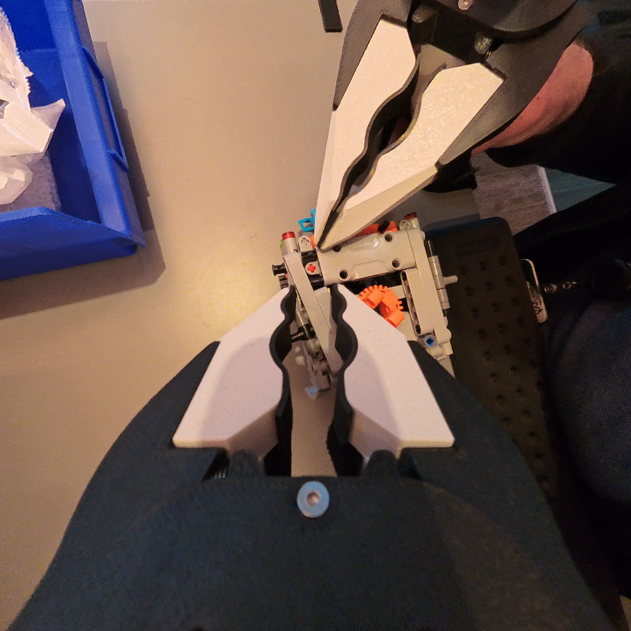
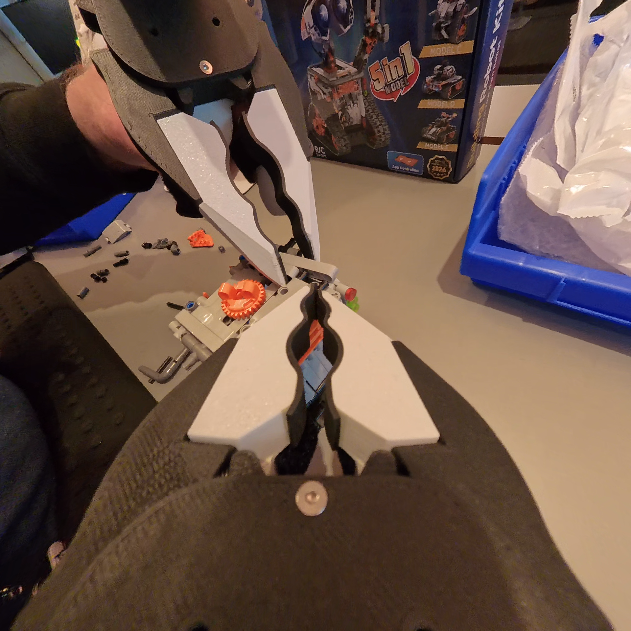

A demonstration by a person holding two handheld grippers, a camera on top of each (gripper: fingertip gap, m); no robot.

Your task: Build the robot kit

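Observation:
A grey toy-brick assembly with an orange gear rests tilted on the beige table. My left gripper is shut on a grey beam at the assembly's left end, with both pads against it. My right gripper comes down from above with its tips together, touching the assembly's top edge. In the right wrist view the right gripper is shut at the assembly beside the gear. The left gripper straddles the beam there.
A blue bin with clear plastic bags stands at the left; it also shows in the right wrist view. A printed toy kit box stands behind. Small loose black and orange parts lie on the table. A dark perforated surface lies beside the assembly. Only a small space, under 4 cm, lies between the two pairs of fingers.

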